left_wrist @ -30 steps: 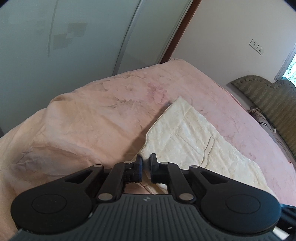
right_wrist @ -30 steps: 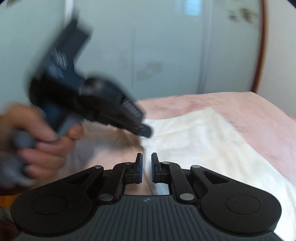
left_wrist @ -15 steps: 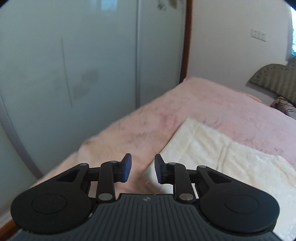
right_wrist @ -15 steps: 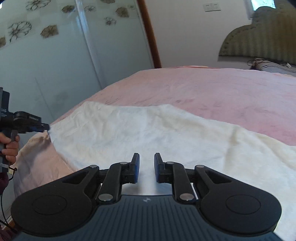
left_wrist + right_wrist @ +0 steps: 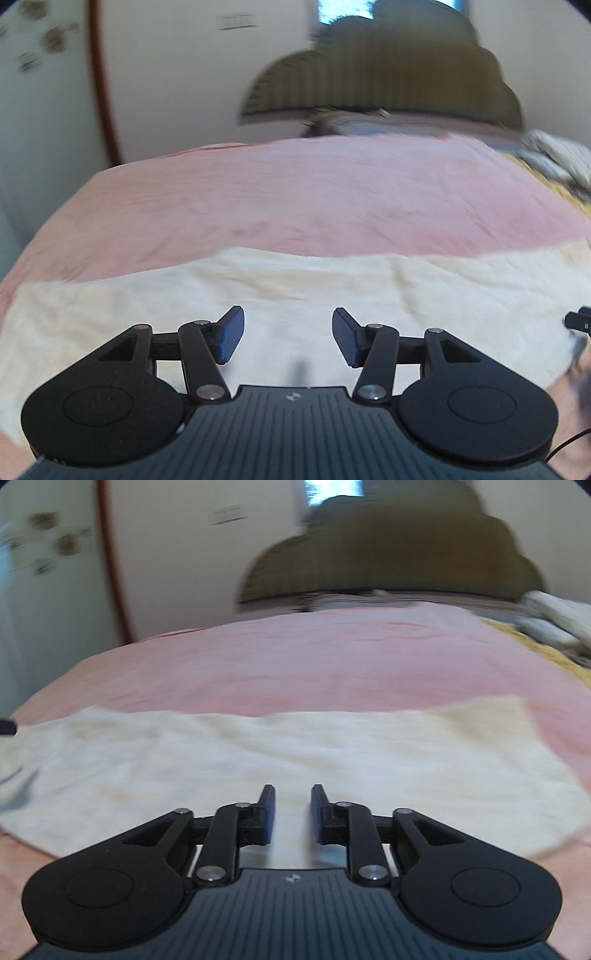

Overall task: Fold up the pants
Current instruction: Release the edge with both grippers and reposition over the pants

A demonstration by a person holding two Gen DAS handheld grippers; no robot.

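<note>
Cream pants (image 5: 295,288) lie flat across the pink bed sheet (image 5: 295,192), also in the right wrist view (image 5: 295,753). My left gripper (image 5: 288,334) is open wide and empty, just above the near edge of the pants. My right gripper (image 5: 293,812) is open with a narrower gap and empty, also over the near edge of the pants. The tip of the right gripper shows at the right edge of the left wrist view (image 5: 578,323). The tip of the left gripper shows at the left edge of the right wrist view (image 5: 7,726).
An olive striped headboard (image 5: 388,74) stands at the far end of the bed, with pillows and crumpled bedding (image 5: 554,155) at the far right. A wall with a brown door frame (image 5: 103,92) is on the left.
Both grippers have swung round from the wardrobe side to face the headboard across the pants. The left jaws have opened much wider; the right jaws have opened a little.
</note>
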